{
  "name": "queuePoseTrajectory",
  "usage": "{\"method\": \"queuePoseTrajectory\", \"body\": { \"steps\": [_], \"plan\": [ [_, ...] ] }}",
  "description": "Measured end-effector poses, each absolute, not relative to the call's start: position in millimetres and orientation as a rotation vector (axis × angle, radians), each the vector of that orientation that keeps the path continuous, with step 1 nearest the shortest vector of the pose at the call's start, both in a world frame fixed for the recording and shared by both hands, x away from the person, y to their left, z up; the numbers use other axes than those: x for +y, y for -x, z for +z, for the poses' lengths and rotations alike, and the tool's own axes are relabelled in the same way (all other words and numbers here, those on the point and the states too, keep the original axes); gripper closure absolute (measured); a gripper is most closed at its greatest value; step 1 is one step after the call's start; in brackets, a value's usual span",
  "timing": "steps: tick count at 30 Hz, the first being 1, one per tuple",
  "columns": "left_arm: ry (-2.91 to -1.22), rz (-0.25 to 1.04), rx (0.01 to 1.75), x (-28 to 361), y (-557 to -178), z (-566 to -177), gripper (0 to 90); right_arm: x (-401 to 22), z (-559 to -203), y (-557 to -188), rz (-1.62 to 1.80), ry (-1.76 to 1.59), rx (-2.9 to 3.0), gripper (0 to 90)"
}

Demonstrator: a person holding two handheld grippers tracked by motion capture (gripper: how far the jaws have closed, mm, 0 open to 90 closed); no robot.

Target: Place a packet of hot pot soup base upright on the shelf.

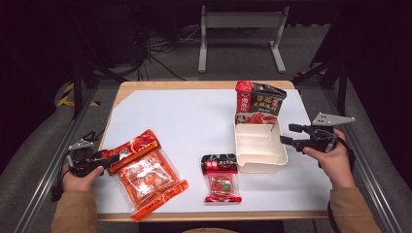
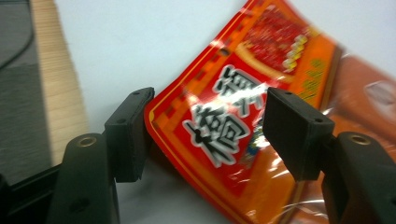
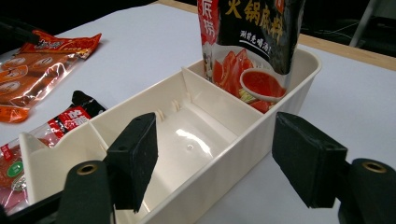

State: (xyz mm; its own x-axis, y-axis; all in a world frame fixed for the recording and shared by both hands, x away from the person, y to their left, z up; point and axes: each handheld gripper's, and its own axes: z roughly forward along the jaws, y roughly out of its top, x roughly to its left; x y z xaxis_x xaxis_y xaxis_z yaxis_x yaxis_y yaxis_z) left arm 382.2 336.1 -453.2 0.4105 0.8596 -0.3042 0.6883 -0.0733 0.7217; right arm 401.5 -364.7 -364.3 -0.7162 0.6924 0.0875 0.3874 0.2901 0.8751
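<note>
Left gripper (image 1: pixel 108 158): we keep its jaws wide apart, one on each side of the orange packet's (image 2: pixel 243 116) top edge, pads not pressing.
Orange packet: we see it flat on the white table (image 1: pixel 194 116), near the left front.
Right gripper (image 1: pixel 284 140): we hold it gaping, straddling the cream box's (image 3: pixel 233 154) side wall, gripping nothing.
Black pouch (image 3: pixel 252 42): upright in the box's far compartment.
</note>
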Motion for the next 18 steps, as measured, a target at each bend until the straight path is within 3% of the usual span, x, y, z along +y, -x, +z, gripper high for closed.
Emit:
{"method": "queuePoseTrajectory", "body": {
  "steps": [18],
  "plan": [
    [-1.885,0.213,1.291,327,-381,-456,56.6,-361,-368,-404,1.388,-0.978,2.275,32.0]
  ]
}}
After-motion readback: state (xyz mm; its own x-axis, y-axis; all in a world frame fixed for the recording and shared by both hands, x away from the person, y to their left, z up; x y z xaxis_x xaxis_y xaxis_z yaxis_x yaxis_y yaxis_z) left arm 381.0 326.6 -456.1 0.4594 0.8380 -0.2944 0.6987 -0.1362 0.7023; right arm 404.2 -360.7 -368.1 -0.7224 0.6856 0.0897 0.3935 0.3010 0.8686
